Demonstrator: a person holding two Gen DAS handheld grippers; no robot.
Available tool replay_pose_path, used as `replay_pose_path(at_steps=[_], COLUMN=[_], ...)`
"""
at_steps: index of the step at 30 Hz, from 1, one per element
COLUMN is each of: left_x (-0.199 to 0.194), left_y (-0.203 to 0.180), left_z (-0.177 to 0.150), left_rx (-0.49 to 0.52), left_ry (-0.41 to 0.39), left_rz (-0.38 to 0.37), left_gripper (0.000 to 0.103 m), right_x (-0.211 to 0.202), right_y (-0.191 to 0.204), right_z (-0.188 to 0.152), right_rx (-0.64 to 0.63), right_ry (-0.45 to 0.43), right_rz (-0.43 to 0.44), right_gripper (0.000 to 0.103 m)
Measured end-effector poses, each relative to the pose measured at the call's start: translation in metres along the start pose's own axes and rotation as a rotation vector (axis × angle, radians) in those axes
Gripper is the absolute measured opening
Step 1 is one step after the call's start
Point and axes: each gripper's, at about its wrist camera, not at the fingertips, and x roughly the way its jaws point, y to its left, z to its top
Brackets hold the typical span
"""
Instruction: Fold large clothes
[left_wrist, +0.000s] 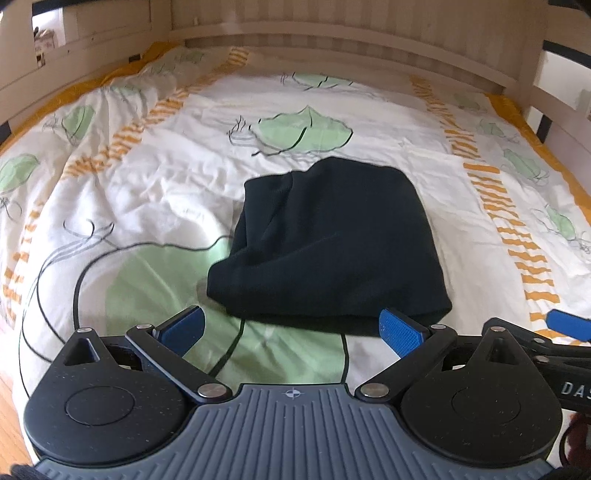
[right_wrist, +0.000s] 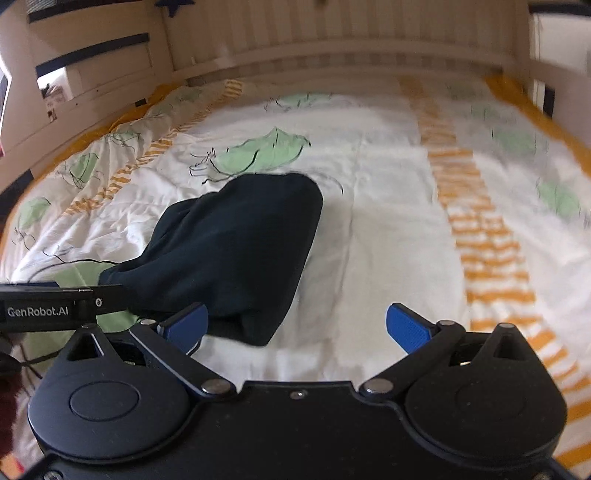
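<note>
A dark navy garment (left_wrist: 328, 240) lies folded into a compact bundle on the bed, also seen in the right wrist view (right_wrist: 236, 251) left of centre. My left gripper (left_wrist: 293, 330) is open just short of the bundle's near edge, with nothing between its blue pads (left_wrist: 402, 334). My right gripper (right_wrist: 297, 328) is open too, and its left pad (right_wrist: 186, 326) sits close to the bundle's near right corner. The right gripper (left_wrist: 565, 328) shows at the right edge of the left wrist view. The left gripper's black side (right_wrist: 55, 306) shows at the left of the right wrist view.
A white duvet (left_wrist: 184, 177) with green leaf prints and orange stripes covers the bed. Pale wooden rails (left_wrist: 332, 33) close the far side and both ends. Wood floor (left_wrist: 7, 402) shows at the lower left.
</note>
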Motion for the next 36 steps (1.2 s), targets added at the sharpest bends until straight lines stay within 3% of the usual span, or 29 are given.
replay_pose_path(at_steps=[36], left_x=[-0.001], left_y=[0.001], left_z=[-0.013], left_rx=[0.026], left_ry=[0.030], left_rz=[0.051], left_gripper=[0.102], right_x=[0.000], right_y=[0.000], right_z=[-0.012], right_rx=[0.056], right_ry=[0.069], right_rz=[0.007], right_gripper=[0.103])
